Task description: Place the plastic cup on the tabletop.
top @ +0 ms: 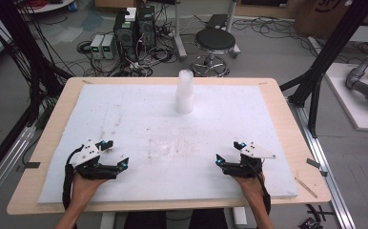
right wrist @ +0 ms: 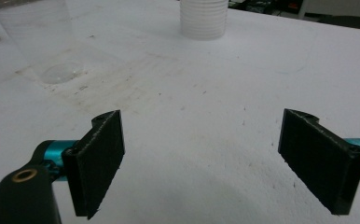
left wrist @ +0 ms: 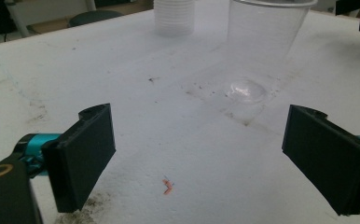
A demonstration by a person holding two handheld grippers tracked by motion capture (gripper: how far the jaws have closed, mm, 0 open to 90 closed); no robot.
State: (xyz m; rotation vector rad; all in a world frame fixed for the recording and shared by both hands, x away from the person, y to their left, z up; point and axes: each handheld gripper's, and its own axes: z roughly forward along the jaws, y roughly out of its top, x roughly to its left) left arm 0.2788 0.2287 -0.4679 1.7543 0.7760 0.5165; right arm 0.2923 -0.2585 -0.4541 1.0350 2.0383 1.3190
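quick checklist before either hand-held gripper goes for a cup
1. Left hand-held gripper jaws open with nothing between them: ok.
2. Right hand-held gripper jaws open with nothing between them: ok.
3. Single clear cup standing upright on the white foam board, ahead of both grippers: ok.
4. Stack of cups upright at the far side of the board, apart from the single cup: ok.
5. Path over the board from each gripper to the clear cup free of other things: ok, only stains and a small orange scrap on the surface.
6. Whether the clear cup holds anything: cannot tell for sure, it looks empty.
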